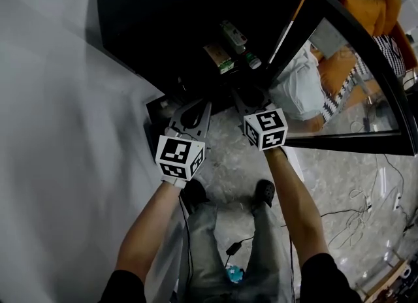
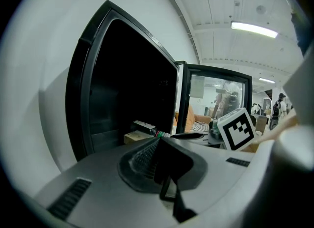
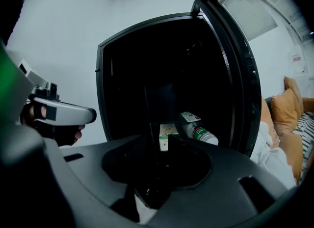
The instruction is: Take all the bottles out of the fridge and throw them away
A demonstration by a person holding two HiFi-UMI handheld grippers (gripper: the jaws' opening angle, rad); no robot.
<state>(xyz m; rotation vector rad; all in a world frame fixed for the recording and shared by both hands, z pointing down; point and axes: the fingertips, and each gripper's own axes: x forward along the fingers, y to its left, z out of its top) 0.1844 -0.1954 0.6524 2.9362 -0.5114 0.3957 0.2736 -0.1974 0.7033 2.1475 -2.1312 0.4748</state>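
Observation:
A black fridge (image 1: 140,27) stands open, its glass door (image 1: 356,60) swung out to the right. On a shelf inside lies a clear bottle (image 1: 233,35) with a label, beside a second bottle with a green cap (image 1: 253,61) and a small carton (image 1: 219,57). The right gripper view shows a bottle (image 3: 195,125) on its side next to the carton (image 3: 168,129). My left gripper (image 1: 191,109) is shut and empty, just outside the fridge's lower left. My right gripper (image 1: 245,96) is beside it at the opening, jaws slightly apart with nothing between them. Both point into the fridge.
A white wall (image 1: 52,112) runs along the left of the fridge. Orange cushions (image 1: 366,8) and a white bundle (image 1: 297,86) show through the door glass. Cables (image 1: 366,200) trail over the stone floor on the right. My legs and shoes (image 1: 264,192) are below the grippers.

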